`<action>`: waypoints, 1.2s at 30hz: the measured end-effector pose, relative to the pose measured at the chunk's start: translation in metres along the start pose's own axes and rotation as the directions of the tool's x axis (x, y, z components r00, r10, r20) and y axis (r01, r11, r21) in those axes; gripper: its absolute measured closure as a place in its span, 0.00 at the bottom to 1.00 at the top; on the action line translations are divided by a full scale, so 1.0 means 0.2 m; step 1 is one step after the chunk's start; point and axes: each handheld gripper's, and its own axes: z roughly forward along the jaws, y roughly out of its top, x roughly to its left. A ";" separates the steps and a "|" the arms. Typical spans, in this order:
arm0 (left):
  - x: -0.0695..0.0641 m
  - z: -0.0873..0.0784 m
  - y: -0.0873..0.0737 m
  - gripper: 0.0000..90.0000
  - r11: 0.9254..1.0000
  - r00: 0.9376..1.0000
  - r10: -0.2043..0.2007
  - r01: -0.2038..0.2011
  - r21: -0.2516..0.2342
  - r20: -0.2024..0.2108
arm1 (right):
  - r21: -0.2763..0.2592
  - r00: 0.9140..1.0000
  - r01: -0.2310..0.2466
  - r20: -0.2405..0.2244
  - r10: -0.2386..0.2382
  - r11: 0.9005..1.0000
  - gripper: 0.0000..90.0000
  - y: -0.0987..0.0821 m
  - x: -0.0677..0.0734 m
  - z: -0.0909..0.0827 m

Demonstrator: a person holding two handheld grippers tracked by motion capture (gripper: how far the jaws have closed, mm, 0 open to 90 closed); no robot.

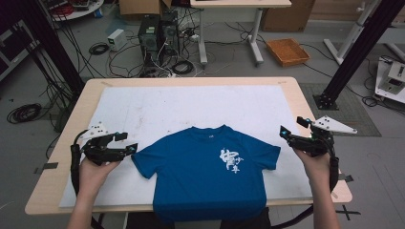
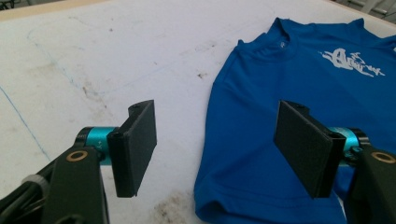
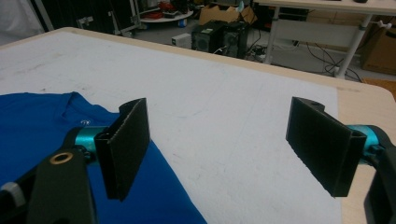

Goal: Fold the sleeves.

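A blue T-shirt (image 1: 210, 174) with white print on the chest lies flat on the white sheet, its hem hanging over the near table edge. My left gripper (image 1: 125, 143) hovers open just left of the shirt's left sleeve. In the left gripper view the blue T-shirt (image 2: 289, 93) lies ahead and to the right, its sleeve beneath the wide gap of my left gripper (image 2: 224, 149). My right gripper (image 1: 292, 129) is open beside the right sleeve. Through the right gripper view, the blue T-shirt (image 3: 42, 121) passes under the left jaw of my right gripper (image 3: 229, 149). Nothing is held.
A white sheet (image 1: 157, 107) covers most of the wooden table (image 1: 305, 102); it is stained in places. Beyond the table stand computer towers (image 1: 155, 33), loose cables, a white desk and an orange basket (image 1: 288, 51) on the floor. Black frame posts (image 1: 356, 47) flank the table.
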 end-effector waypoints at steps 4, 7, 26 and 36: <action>0.01 0.01 -0.02 0.34 0.999 1.000 -0.015 0.014 0.037 0.009 | -0.001 1.000 -0.004 0.008 0.004 1.000 0.24 0.00 0.00 0.00; 0.02 0.03 -0.02 0.34 0.998 1.000 -0.017 0.016 0.059 0.011 | -0.010 1.000 -0.015 0.007 0.015 1.000 0.24 0.00 0.00 -0.01; 0.07 0.11 -0.10 0.64 0.949 0.983 -0.185 0.174 0.262 0.018 | -0.015 1.000 -0.016 0.015 0.016 1.000 0.24 0.00 0.00 -0.01; 0.00 0.09 -0.02 0.97 0.963 0.957 -0.239 0.212 0.164 0.167 | -0.025 1.000 -0.006 0.015 0.007 1.000 0.24 0.01 0.01 -0.02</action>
